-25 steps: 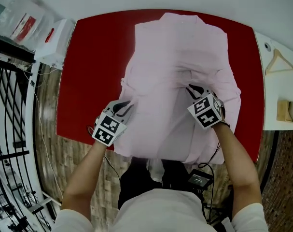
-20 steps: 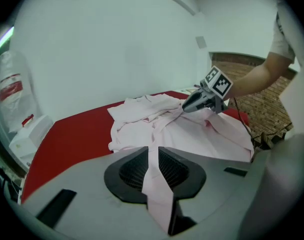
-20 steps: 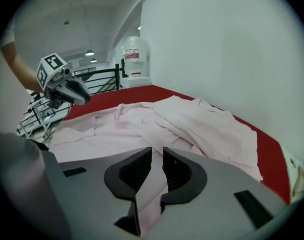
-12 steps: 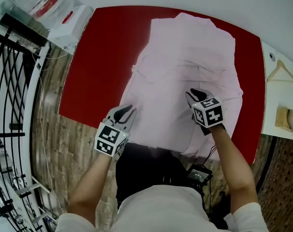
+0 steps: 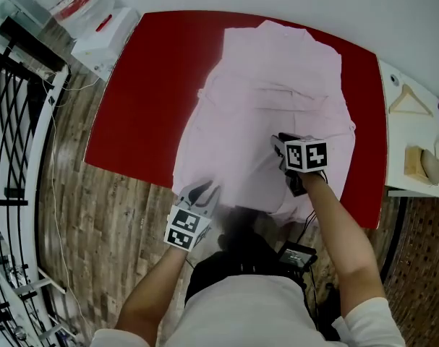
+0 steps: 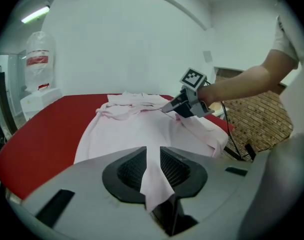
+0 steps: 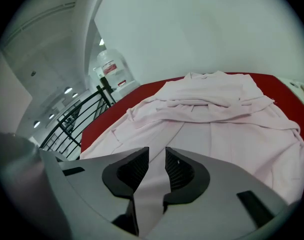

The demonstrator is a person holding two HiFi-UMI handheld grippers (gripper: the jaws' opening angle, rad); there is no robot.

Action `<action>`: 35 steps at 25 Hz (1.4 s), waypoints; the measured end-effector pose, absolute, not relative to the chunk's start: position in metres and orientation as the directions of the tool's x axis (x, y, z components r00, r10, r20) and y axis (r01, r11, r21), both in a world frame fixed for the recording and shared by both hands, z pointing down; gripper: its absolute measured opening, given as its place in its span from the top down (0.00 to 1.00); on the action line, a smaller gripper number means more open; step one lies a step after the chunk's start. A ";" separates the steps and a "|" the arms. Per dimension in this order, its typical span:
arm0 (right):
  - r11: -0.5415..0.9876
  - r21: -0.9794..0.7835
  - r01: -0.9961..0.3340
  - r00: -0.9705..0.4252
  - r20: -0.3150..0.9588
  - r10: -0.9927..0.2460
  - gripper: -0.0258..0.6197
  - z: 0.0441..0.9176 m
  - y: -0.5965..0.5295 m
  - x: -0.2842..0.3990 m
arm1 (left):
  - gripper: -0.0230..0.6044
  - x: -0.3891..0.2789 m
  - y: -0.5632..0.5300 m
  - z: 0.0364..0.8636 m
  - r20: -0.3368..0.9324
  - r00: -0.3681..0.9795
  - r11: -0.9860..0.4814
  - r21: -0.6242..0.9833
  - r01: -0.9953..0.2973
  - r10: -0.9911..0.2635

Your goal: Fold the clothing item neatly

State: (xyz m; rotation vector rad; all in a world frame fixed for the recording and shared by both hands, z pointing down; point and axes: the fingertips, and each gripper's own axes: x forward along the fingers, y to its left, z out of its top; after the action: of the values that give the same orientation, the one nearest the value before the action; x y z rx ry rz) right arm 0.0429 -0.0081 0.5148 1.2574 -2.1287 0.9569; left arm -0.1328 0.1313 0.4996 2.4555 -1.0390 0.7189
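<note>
Since a second ago my left gripper (image 5: 203, 189) has slid to lower centre, off the red surface (image 5: 143, 100). Its jaws, just easing open, stay narrow and pinch the pink shirt (image 5: 277, 78), which lies lengthwise, collar toward the top, hem overhanging. On my right gripper (image 5: 279, 140) the jaws, just opening, stand slightly apart with cloth between. Bare red lies left.

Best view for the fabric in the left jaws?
Left gripper view: the pink shirt is pinched between the jaws, which have just been opening. Head view shows only the left gripper at the shirt's near edge; right gripper view misses that pinch.
</note>
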 end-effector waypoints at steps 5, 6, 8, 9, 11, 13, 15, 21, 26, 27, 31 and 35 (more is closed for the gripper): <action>0.324 -0.285 -0.902 -0.424 0.728 -0.539 0.83 0.517 0.010 0.037 | 0.86 -0.135 0.167 0.516 0.593 0.607 -0.656 0.169 -0.736 -0.529; 0.332 -0.276 -0.902 -0.421 0.733 -0.534 0.83 0.518 0.012 0.034 | 0.86 -0.138 0.171 0.519 0.596 0.603 -0.649 0.174 -0.741 -0.530; 0.340 -0.270 -0.901 -0.420 0.741 -0.524 0.83 0.521 0.019 0.030 | 0.86 -0.141 0.180 0.523 0.611 0.591 -0.639 0.175 -0.749 -0.526; 0.343 -0.270 -0.899 -0.422 0.743 -0.520 0.83 0.521 0.020 0.028 | 0.86 -0.141 0.183 0.524 0.620 0.581 -0.635 0.168 -0.754 -0.527; 0.352 -0.280 -0.893 -0.433 0.743 -0.510 0.83 0.522 0.019 0.024 | 0.84 -0.142 0.185 0.525 0.637 0.553 -0.623 0.143 -0.769 -0.537; 0.359 -0.301 -0.883 -0.454 0.739 -0.498 0.83 0.523 0.016 0.021 | 0.82 -0.138 0.185 0.528 0.652 0.529 -0.608 0.130 -0.783 -0.543; 0.376 -0.322 -0.869 -0.481 0.732 -0.484 0.83 0.523 0.013 0.019 | 0.81 -0.130 0.183 0.531 0.662 0.516 -0.595 0.129 -0.793 -0.544; 0.475 -0.380 -0.793 -0.586 0.690 -0.425 0.83 0.515 0.005 0.012 | 0.80 -0.099 0.167 0.530 0.656 0.488 -0.568 0.108 -0.816 -0.576; 0.484 -0.394 -0.781 -0.601 0.682 -0.416 0.83 0.512 -0.001 0.016 | 0.80 -0.088 0.165 0.531 0.668 0.472 -0.550 0.112 -0.828 -0.575; 0.477 -0.395 -0.785 -0.598 0.685 -0.417 0.83 0.513 -0.002 0.018 | 0.80 -0.088 0.166 0.535 0.680 0.463 -0.545 0.110 -0.831 -0.569; 0.440 -0.418 -0.795 -0.592 0.694 -0.409 0.83 0.520 -0.003 0.024 | 0.78 -0.092 0.168 0.553 0.734 0.400 -0.508 0.086 -0.857 -0.549; 0.381 -0.455 -0.804 -0.588 0.698 -0.407 0.83 0.529 -0.010 0.020 | 0.74 -0.101 0.167 0.560 0.759 0.341 -0.494 0.029 -0.869 -0.554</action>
State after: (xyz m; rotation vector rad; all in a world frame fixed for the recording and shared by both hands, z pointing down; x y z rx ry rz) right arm 0.0205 -0.0099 0.5289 1.0413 -2.1672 1.1042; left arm -0.1010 0.1673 0.5597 2.1779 -1.2472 0.9804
